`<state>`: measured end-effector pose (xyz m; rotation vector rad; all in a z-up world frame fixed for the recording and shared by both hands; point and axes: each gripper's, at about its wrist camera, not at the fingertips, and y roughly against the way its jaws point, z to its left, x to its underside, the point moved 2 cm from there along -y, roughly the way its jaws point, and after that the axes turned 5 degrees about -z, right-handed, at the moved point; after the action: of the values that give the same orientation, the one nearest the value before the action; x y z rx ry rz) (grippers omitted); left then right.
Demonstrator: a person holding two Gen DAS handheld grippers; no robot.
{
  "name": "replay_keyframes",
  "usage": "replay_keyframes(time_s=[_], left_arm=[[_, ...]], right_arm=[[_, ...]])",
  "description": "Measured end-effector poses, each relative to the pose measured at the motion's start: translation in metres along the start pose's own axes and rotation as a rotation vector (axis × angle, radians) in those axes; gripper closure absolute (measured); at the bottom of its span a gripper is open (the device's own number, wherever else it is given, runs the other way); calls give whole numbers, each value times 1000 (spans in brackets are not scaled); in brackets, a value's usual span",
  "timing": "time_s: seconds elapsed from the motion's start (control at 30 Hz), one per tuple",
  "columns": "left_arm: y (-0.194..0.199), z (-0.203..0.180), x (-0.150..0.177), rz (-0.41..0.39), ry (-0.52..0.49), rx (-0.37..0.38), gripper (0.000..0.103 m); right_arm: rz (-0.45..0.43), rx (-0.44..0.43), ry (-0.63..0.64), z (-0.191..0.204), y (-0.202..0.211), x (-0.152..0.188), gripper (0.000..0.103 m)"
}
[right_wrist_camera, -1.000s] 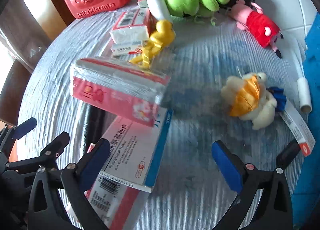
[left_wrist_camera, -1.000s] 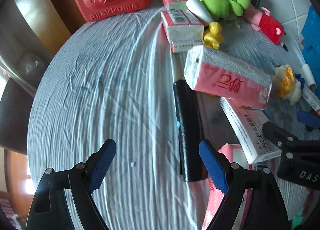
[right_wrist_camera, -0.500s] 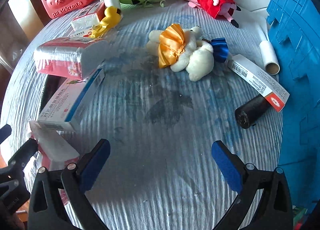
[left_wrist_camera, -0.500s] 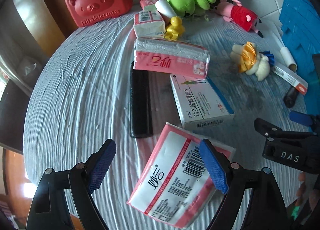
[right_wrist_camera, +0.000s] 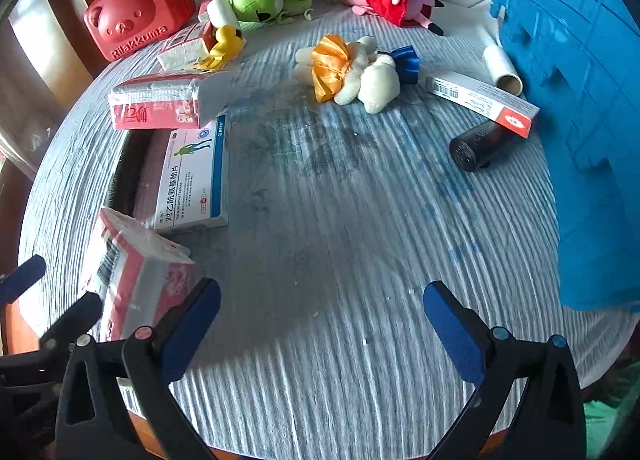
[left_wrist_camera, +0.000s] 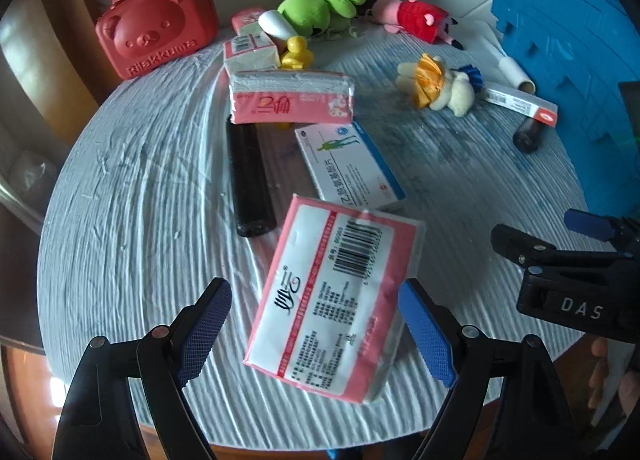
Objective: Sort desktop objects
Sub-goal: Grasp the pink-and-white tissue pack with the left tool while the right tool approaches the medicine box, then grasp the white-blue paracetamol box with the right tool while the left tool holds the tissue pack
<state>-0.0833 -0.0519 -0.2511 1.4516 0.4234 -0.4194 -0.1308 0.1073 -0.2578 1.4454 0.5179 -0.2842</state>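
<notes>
A pink tissue pack (left_wrist_camera: pixel 336 300) lies barcode side up on the striped tablecloth (left_wrist_camera: pixel 132 196), near the table's front edge. My left gripper (left_wrist_camera: pixel 316 334) hangs open over it. The pack sits in the gap, its left edge apart from the left pad (left_wrist_camera: pixel 204 332). The same pack (right_wrist_camera: pixel 136 276) shows at the left of the right wrist view. My right gripper (right_wrist_camera: pixel 322 328) is open above bare cloth with nothing between its fingers. Behind the pack lie a white and blue medicine box (left_wrist_camera: pixel 348 164), a black roll (left_wrist_camera: pixel 250 180) and a second tissue pack (left_wrist_camera: pixel 292 100).
A blue crate (right_wrist_camera: pixel 580 120) walls the right side. Before it lie a long thin box (right_wrist_camera: pixel 480 100), a short black roll (right_wrist_camera: pixel 480 144) and a white roll (right_wrist_camera: pixel 502 68). A doll in an orange skirt (right_wrist_camera: pixel 352 72), green frog (left_wrist_camera: pixel 324 4), pink pig (left_wrist_camera: pixel 412 16), yellow duck (left_wrist_camera: pixel 296 54) and red bear case (left_wrist_camera: pixel 156 40) stand farther back.
Both grippers have moved to the right and back toward the front edge. The near tissue pack has come between the left fingers. The right gripper has left the boxes for bare cloth.
</notes>
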Motion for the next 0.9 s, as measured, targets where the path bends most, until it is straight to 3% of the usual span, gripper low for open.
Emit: replay_keyframes(time_s=[0.1,0.23,0.37,0.63,0.9], left_arm=[[-18,-7,7,9,-13,32,6],[-23,-13,10,-31,-17,36,7],[-18,-9,13,-59,-1,42,14],[6,53,-7,-125,139,-102,17],[-8,88,-22,-125,270,-208,17]], right_arm=[[-5,21,-21,-2,6,11,0],[-5,40,-27,-5,5,19,0],[-8,36,-27,-5,2,18,0],[-28,-25,15,17,-8,-8,0],[-14,-144,142,67,-40,-43,0]])
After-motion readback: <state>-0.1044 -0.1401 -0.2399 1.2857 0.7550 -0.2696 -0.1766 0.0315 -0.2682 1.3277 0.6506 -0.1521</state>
